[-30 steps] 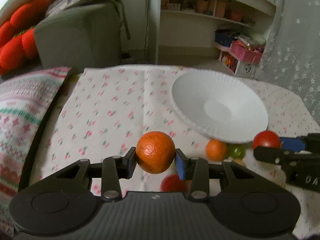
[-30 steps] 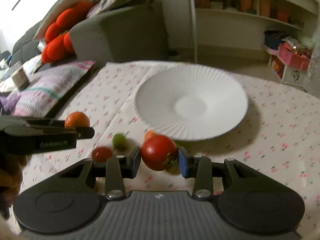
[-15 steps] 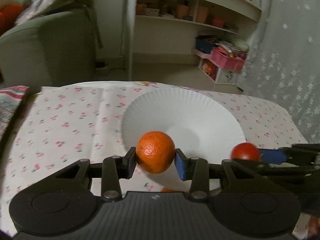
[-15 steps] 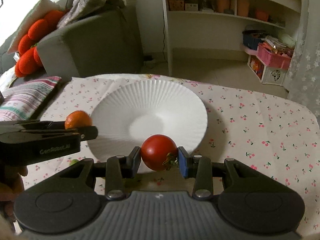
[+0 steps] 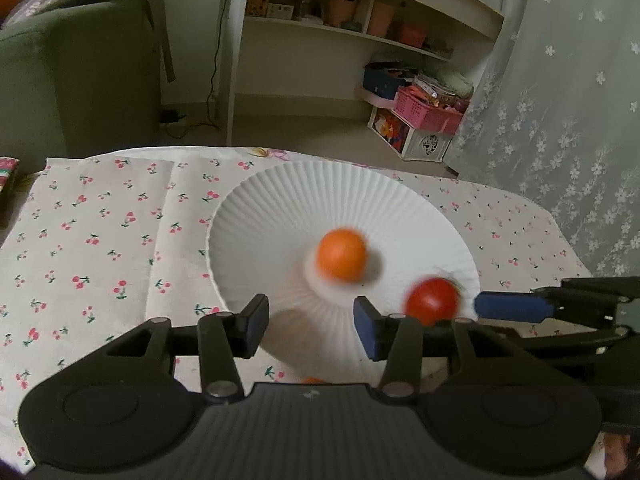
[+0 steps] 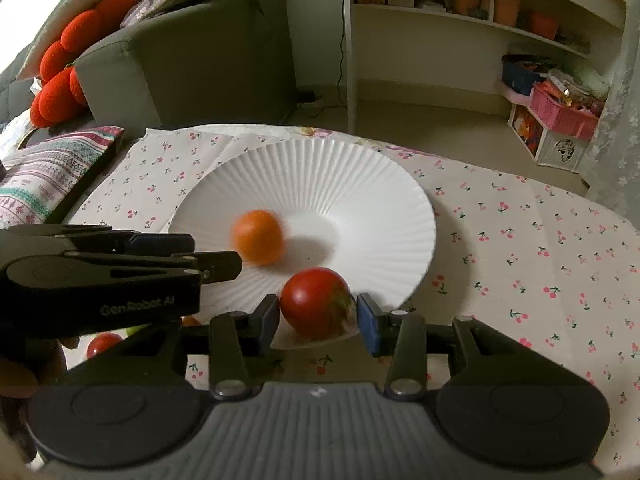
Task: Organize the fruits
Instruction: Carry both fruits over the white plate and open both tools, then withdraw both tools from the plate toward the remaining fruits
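A white ribbed plate [image 5: 280, 184] [image 6: 320, 152] stands on the cherry-print tablecloth [image 5: 100, 240]. An orange [image 5: 341, 255] [image 6: 258, 236], blurred by motion, is loose inside the plate near its middle. My left gripper [image 5: 312, 322] [image 6: 216, 258] hangs over the plate's near rim, its jaws opening with nothing between them. A red tomato [image 6: 316, 308] [image 5: 432, 301] lies at the plate's near edge between the pads of my right gripper [image 6: 317, 322]. Those jaws are opening too, with a small gap showing beside its blue pad [image 5: 514, 306].
A small red fruit [image 6: 102, 344] and bits of other fruit lie on the cloth below the left gripper. A patterned cushion [image 6: 44, 172] sits at the table's left, with a grey sofa [image 6: 192, 52] and white shelves [image 6: 460, 20] behind. A hand [image 6: 16, 380] holds the left gripper.
Both grippers carried their fruit from the cloth to over the plate. The left jaws then spread and the orange dropped into the plate. The right jaws eased off the tomato.
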Demonstrator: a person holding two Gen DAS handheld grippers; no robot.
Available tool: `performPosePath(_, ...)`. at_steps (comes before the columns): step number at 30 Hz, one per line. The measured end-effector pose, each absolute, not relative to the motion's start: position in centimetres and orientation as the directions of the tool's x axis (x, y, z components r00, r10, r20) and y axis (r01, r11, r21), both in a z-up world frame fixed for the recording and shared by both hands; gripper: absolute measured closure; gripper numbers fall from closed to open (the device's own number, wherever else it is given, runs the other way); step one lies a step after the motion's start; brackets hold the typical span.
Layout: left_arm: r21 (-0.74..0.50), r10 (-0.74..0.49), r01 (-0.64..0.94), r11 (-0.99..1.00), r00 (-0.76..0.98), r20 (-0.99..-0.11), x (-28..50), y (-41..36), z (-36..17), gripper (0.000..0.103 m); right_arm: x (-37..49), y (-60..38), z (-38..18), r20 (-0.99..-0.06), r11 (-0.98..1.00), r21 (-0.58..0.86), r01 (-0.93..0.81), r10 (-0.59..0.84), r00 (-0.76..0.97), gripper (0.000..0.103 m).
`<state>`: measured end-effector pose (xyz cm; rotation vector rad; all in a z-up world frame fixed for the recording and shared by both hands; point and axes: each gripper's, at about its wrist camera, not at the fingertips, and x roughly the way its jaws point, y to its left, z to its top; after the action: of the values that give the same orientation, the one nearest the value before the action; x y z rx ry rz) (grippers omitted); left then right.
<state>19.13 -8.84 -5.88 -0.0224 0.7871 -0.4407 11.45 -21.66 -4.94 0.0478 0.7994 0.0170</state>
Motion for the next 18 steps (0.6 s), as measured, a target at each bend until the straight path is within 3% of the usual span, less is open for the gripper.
performPosePath(1,-0.186,-0.395,0.375,0.908,0.62,-0.678,19.0,-8.6,-5.6,0.076,11.3,-21.7,-4.8,-0.716,0.999,0.052,0.003,0.035,0.698,0.061)
performPosePath(6,-0.191,-0.396,0.367,0.91,0.636,-0.662,17.7,-7.4,-4.1,0.067,9.6,-21.9,-3.5,-0.698,0.998,0.052,0.02,0.022,0.716,0.03)
performPosePath(12,-0.18,-0.373,0.347,0.921,0.645,-0.666,15.7,-5.6,-2.6,0.062,7.6,-20.8,-1.4,-0.677,1.0,0.019,0.021,-0.002,0.736,0.011)
performPosePath(15,-0.172,-0.338,0.307,0.936,0.648,-0.683,14.6,-4.4,-2.0,0.051,6.5,-19.9,-0.6,-0.668,0.999,0.015,0.036,-0.017,0.744,0.001)
performPosePath(18,-0.187,-0.321,0.269,0.945,0.649,-0.69,13.7,-3.0,-1.5,0.043,5.7,-18.5,-0.5,-0.681,0.998,-0.017,0.064,-0.058,0.73,0.0)
